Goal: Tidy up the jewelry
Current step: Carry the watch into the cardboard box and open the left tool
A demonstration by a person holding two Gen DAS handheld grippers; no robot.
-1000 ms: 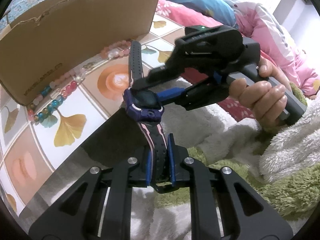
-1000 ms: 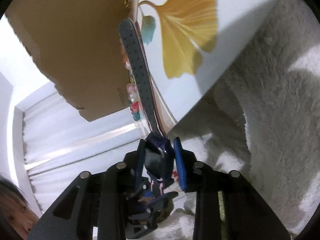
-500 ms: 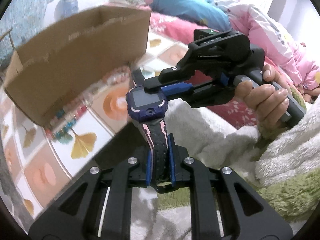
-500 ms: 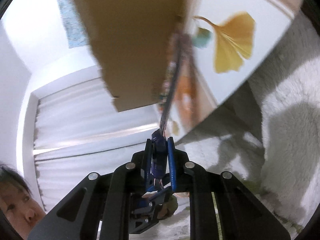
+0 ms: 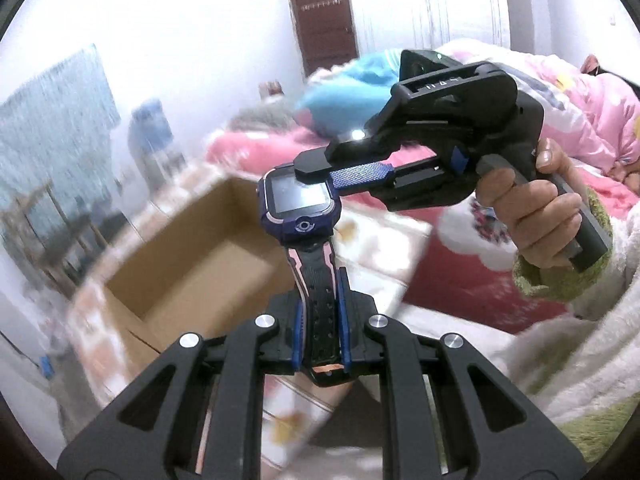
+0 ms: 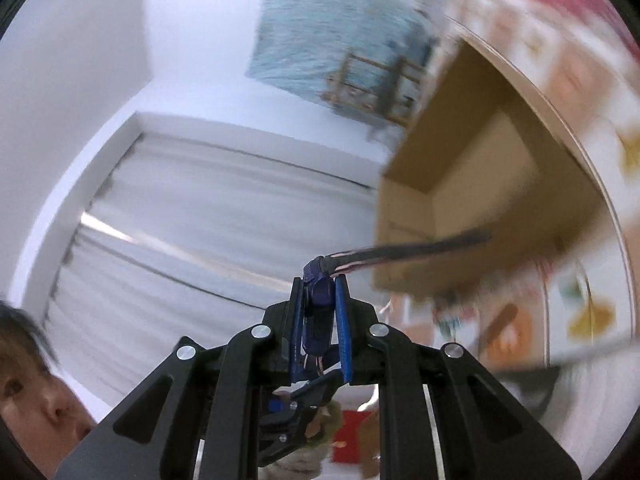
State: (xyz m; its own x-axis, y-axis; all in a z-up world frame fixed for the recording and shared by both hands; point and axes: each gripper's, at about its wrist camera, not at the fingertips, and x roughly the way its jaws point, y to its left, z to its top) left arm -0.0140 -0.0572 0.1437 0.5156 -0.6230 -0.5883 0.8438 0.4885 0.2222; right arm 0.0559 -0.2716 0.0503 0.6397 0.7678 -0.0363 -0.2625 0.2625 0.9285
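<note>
A purple smartwatch with a black and pink strap is held up in the air by both grippers. My left gripper is shut on the lower strap. My right gripper comes in from the right and is shut on the watch body; in the right wrist view it clamps the purple case, and the free strap sticks out to the right. An open cardboard box lies below and to the left, its inside showing bare.
The box stands on a board with a ginkgo-leaf pattern. Pink bedding and a blue pillow lie behind. A fluffy white blanket is at the right. A person's face shows bottom left.
Both grippers have lifted the watch up and tilted it; the box, seen from its side before, now shows its open inside. The view is motion-blurred.
</note>
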